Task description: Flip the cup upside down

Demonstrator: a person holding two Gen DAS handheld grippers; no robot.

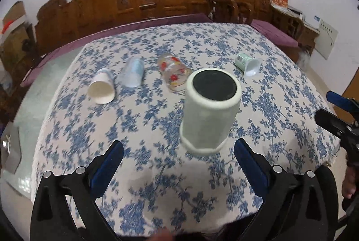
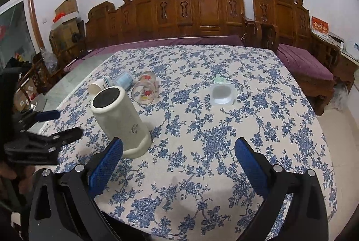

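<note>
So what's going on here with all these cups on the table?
A person holds a pair of tongs in each hand, and the job is turning cups upside down. The white cup already stands mouth-down on the table. Both the left tongs and the right tongs are open and hold nothing. Four more cups lie on their sides: a paper cup, a blue cup, a glass and a green cup.

Table (image 2: 224, 151) under a blue-flowered cloth (image 1: 139, 133). On it: white cup (image 2: 122, 122) standing mouth down (dark base up), and lying sideways a paper cup (image 1: 102, 88), blue cup (image 1: 133, 72), flowered glass (image 1: 175, 75), yogurt pot (image 2: 222, 93).
</note>
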